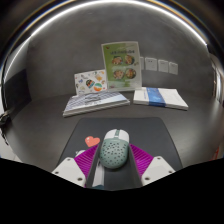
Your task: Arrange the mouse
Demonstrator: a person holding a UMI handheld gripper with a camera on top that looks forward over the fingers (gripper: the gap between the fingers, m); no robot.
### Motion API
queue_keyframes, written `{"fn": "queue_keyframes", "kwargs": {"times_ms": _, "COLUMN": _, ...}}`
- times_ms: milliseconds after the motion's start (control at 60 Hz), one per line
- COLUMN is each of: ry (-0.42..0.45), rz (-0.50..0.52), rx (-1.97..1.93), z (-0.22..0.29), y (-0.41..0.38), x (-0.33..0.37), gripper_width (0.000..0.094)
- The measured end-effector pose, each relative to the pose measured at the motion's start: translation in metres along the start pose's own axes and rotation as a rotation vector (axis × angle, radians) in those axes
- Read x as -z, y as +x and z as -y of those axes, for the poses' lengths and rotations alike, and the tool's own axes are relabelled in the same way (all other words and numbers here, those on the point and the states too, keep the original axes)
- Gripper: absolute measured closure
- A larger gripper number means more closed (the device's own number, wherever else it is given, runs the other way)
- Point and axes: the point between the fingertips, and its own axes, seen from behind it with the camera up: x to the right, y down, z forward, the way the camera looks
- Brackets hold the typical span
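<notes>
A pale green speckled mouse (112, 150) with a white front part sits between my fingers, over a dark mouse mat (150, 132) on the desk. My gripper (113, 153) is shut on the mouse, with the magenta pads (139, 158) against both of its sides. I cannot tell whether the mouse rests on the mat or is held just above it.
A small pink heart-shaped thing (92, 141) lies on the mat just left of the mouse. Beyond the mat lie an open booklet (95, 103) and a blue-edged notebook (161, 97). A printed card (122, 65) and a smaller one (90, 82) stand against the wall.
</notes>
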Motion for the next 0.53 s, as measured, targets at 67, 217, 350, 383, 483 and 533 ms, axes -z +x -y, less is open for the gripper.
{"fn": "queue_keyframes", "kwargs": {"times_ms": 67, "ry": -0.027, "rz": 0.016, "rx": -0.003, "z": -0.001, "y": -0.003, "x": 0.006, "gripper_width": 0.0217}}
{"fn": "queue_keyframes", "kwargs": {"times_ms": 217, "ry": 0.009, "rz": 0.035, "rx": 0.002, "z": 0.008, "y": 0.008, "x": 0.048, "gripper_width": 0.0094}}
{"fn": "queue_keyframes", "kwargs": {"times_ms": 350, "ry": 0.009, "rz": 0.078, "rx": 0.027, "z": -0.004, "y": 0.019, "x": 0.105, "gripper_width": 0.0102}}
{"fn": "queue_keyframes", "kwargs": {"times_ms": 383, "ry": 0.01, "rz": 0.074, "rx": 0.026, "z": -0.009, "y": 0.026, "x": 0.121, "gripper_width": 0.0104}}
{"fn": "queue_keyframes", "kwargs": {"times_ms": 483, "ry": 0.006, "rz": 0.079, "rx": 0.023, "z": -0.025, "y": 0.038, "x": 0.16, "gripper_width": 0.0106}}
{"fn": "queue_keyframes", "kwargs": {"times_ms": 533, "ry": 0.006, "rz": 0.1, "rx": 0.019, "z": -0.032, "y": 0.037, "x": 0.179, "gripper_width": 0.0109}}
